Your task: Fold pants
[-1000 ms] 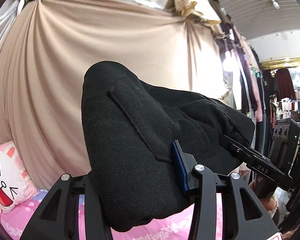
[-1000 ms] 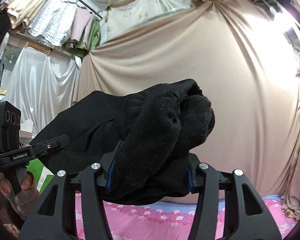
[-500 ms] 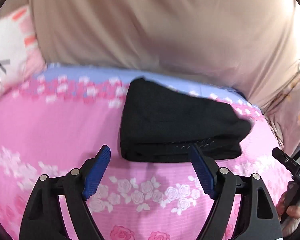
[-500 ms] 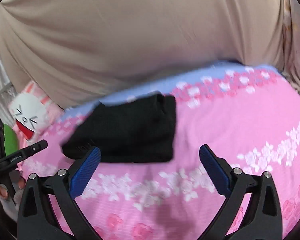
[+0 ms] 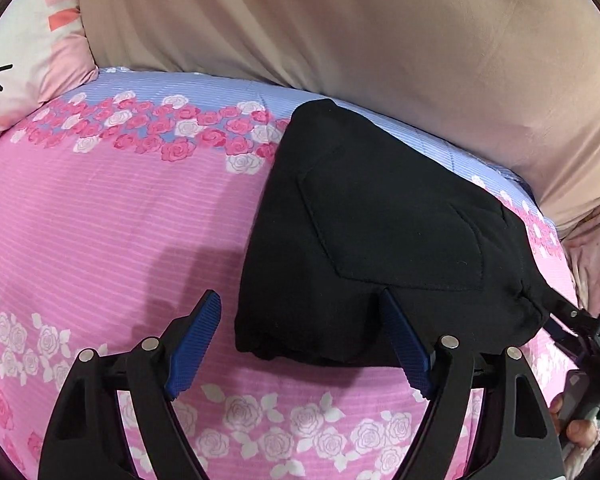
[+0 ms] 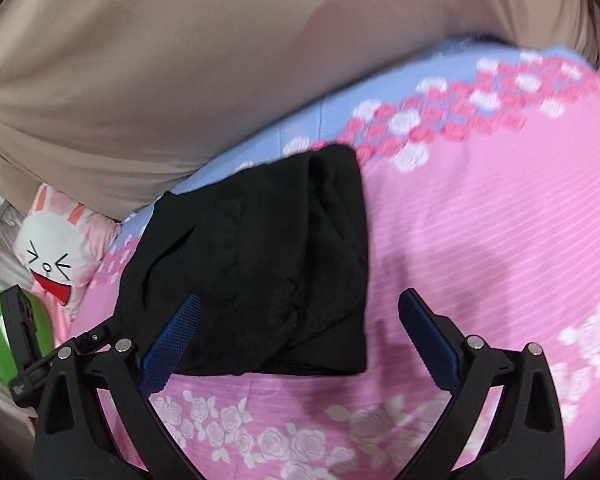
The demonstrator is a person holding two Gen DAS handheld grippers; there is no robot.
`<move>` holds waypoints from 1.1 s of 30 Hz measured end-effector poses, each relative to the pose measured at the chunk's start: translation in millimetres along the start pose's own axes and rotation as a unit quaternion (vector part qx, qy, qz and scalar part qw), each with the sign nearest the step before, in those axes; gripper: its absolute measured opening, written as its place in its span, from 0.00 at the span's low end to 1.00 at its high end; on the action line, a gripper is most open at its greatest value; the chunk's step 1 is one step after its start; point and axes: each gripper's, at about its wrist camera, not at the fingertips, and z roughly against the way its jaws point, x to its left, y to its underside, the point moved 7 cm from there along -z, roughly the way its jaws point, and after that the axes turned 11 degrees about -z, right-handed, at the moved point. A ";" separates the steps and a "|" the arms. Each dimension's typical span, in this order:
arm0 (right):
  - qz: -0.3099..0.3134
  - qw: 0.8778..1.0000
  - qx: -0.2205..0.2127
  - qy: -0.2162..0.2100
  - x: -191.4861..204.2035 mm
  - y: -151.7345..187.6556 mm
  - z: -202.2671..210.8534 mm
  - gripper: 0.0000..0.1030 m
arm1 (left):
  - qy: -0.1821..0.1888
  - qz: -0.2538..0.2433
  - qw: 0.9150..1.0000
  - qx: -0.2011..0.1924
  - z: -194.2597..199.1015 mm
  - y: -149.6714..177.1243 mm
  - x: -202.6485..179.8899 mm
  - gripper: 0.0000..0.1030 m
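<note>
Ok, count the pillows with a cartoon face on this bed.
1: the bunny-face pillow sits at the bed's left edge, beside the folded black pants; the left wrist view crops it. Others may lie out of view.

Pants [image 5: 380, 236]: solid black, no pattern.
Bedsheet [image 5: 112, 240]: pink with fine pale stripes, white and red-pink roses, light blue band at far edge.
Backdrop cloth [image 5: 340, 20]: plain beige.
Pillow [image 6: 56, 256]: pink, white cartoon rabbit face, red mouth.
Gripper pads [image 5: 194, 344]: blue on black frames.
</note>
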 end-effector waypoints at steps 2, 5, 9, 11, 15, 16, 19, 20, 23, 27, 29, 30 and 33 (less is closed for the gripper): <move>-0.006 1.000 0.011 -0.003 -0.9 2.3 -8.4 0.94 | 0.001 -0.001 1.000 0.000 -0.8 -1.1 0.4 0.76; -0.011 1.000 0.022 -0.006 -0.4 4.6 -18.4 0.94 | -0.003 -0.006 1.000 -0.002 -0.8 -2.2 -0.4 0.76; -0.014 0.999 0.032 -0.005 0.8 8.7 -29.3 0.83 | -0.004 -0.009 1.000 -0.004 -0.9 -2.5 -2.1 0.76; -0.011 0.999 0.030 -0.003 1.9 8.5 -30.9 0.81 | -0.001 -0.008 1.000 -0.004 -1.2 -2.8 -3.0 0.76; -0.012 0.999 0.031 -0.007 2.3 8.1 -33.1 0.81 | 0.029 0.008 1.000 0.002 -8.1 -3.8 -3.4 0.81; -0.013 0.999 0.030 -0.008 1.9 7.3 -33.3 0.81 | 0.049 0.020 0.999 0.006 -12.4 -3.9 -2.3 0.83; 0.002 1.000 0.023 -0.002 5.4 7.0 -35.2 0.64 | 0.109 0.052 0.992 0.022 -28.8 -3.6 0.3 0.84; 0.020 1.000 0.017 0.001 11.3 6.9 -33.6 0.59 | 0.126 0.054 0.990 0.023 -31.7 -4.6 -0.6 0.72; 0.070 0.997 -0.029 0.021 28.7 -1.8 -19.8 0.50 | 0.118 0.030 0.993 -0.009 -19.4 -15.7 -6.9 0.58; 0.068 0.996 -0.020 0.063 16.9 -4.2 -30.2 0.67 | 0.072 0.002 0.997 -0.012 -17.2 -17.3 -17.2 0.62; 0.055 0.996 -0.029 0.060 7.3 1.7 -16.5 0.68 | 0.037 -0.016 0.999 -0.023 -7.5 -8.3 -20.5 0.62; 0.057 0.996 -0.044 0.060 6.5 5.0 -3.5 0.73 | 0.008 -0.031 0.999 -0.036 2.2 -3.1 -21.5 0.64; 0.079 0.989 -0.097 0.074 7.8 18.8 34.8 0.86 | -0.071 -0.083 0.991 -0.078 32.7 14.1 -34.7 0.81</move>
